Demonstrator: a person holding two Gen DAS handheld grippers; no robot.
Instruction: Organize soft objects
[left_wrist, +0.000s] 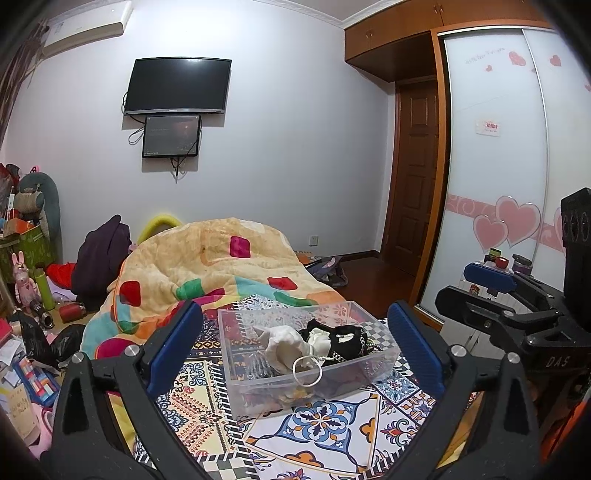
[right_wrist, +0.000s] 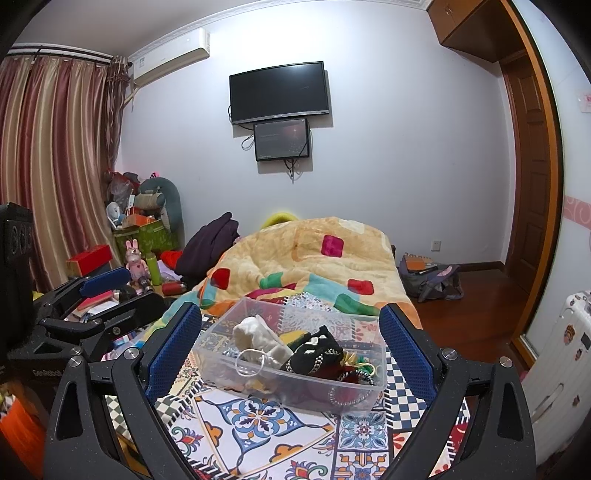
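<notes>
You hold both grippers wide and empty over the bed (right_wrist: 288, 424), left gripper (left_wrist: 295, 343) and right gripper (right_wrist: 291, 343) each aimed at the clear bin (right_wrist: 291, 387). The soft things already sit inside it: a white cloth (right_wrist: 258, 338) and a black piece (right_wrist: 314, 354). You look to be between picks; next, choose one item and close on it. The quilt (left_wrist: 207, 266) bunches just behind the bin.

Plastic bin (left_wrist: 236, 354) sits on the bed (left_wrist: 325, 439), soft items (left_wrist: 284, 345) inside; quilt (left_wrist: 207, 269) heaped behind it, TV (left_wrist: 179, 85) on the wall beyond.
</notes>
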